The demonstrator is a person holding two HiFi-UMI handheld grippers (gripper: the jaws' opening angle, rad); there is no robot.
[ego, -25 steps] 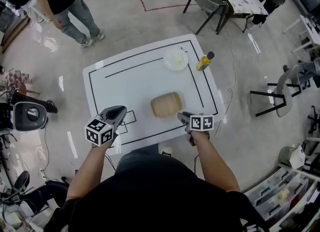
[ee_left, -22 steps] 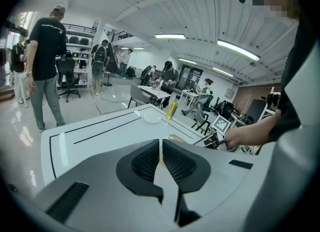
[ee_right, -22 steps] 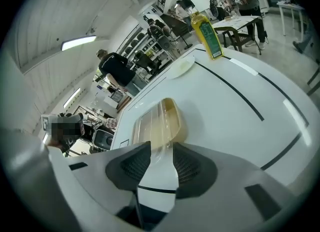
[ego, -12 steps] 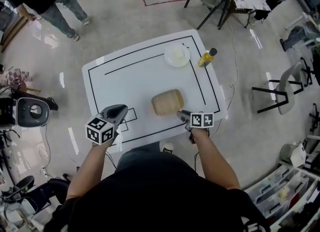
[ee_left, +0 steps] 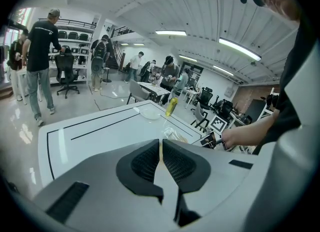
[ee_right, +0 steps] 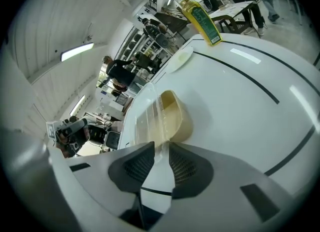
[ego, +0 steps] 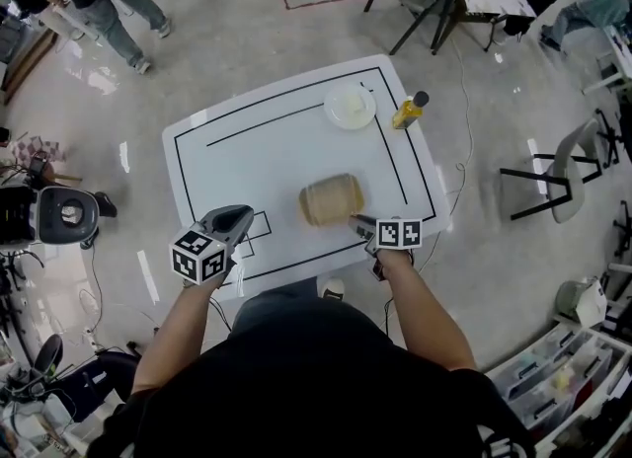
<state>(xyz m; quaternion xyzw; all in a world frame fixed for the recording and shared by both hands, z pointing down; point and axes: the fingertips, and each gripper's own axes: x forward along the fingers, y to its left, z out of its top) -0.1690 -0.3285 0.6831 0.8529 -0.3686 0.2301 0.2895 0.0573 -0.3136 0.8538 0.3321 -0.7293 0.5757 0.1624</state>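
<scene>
Escaping head view: clear lid

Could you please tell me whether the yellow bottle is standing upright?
Upright: the bottle stands on its base on the table, dark cap uppermost.

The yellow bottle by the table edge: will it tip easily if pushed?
Probably: the yellow bottle stands upright, tall and narrow, so a high push may topple it. It stands near the table edge, so it might fall off.
</scene>
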